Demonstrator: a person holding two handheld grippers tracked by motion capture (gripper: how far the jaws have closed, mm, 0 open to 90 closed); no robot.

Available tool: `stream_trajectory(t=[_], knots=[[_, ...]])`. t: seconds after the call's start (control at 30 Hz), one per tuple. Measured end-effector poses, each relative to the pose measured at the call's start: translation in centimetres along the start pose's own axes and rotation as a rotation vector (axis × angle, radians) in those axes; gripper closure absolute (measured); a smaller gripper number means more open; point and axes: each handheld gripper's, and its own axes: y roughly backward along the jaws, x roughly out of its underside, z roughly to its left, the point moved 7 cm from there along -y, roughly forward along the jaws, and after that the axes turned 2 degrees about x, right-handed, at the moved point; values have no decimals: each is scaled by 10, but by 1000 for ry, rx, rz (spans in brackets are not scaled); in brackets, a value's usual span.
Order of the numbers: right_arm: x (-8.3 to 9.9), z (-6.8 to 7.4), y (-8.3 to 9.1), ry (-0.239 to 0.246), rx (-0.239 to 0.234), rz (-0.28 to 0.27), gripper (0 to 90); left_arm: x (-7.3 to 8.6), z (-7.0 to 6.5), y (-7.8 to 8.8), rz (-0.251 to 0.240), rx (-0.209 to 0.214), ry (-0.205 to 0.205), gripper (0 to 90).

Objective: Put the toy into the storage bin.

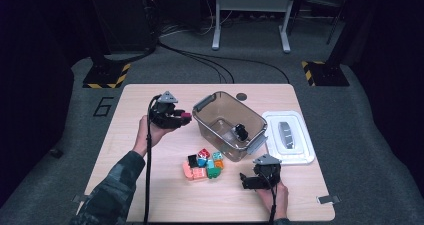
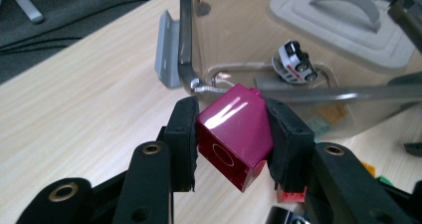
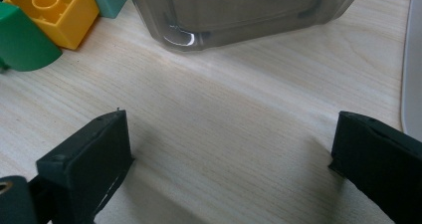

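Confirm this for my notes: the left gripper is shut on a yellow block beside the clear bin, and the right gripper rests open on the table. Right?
Not quite: the block in the left gripper is magenta, not yellow, as the left gripper view shows. The rest stands: it is held beside the clear bin, and the right gripper rests open on the table.

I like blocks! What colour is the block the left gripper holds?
Dark pink, a shiny magenta block. The left gripper view shows it best.

One clear bin [image 1: 212, 116], one white lid [image 1: 289, 139], one toy car [image 1: 240, 131] inside, one magenta brick [image 2: 234, 134] aloft, and roughly eight bricks [image 1: 202, 165] piled on the table.
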Motion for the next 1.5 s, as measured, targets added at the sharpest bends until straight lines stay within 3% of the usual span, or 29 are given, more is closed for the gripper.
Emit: stream_trajectory(t=[0.3, 0.6, 1.0, 1.5], knots=[[0, 0, 0, 0, 0, 0, 13, -27, -6, -6, -20, 10, -25, 601], [0, 0, 0, 1, 0, 0, 14, -40, -15, -30, 2, 22, -46, 600], [0, 0, 0, 4, 1, -1, 15, -36, -22, -55, 51, 33, -48, 600], [0, -1, 0, 7, 0, -1, 15, -32, -23, -70, 94, 27, -68, 599]])
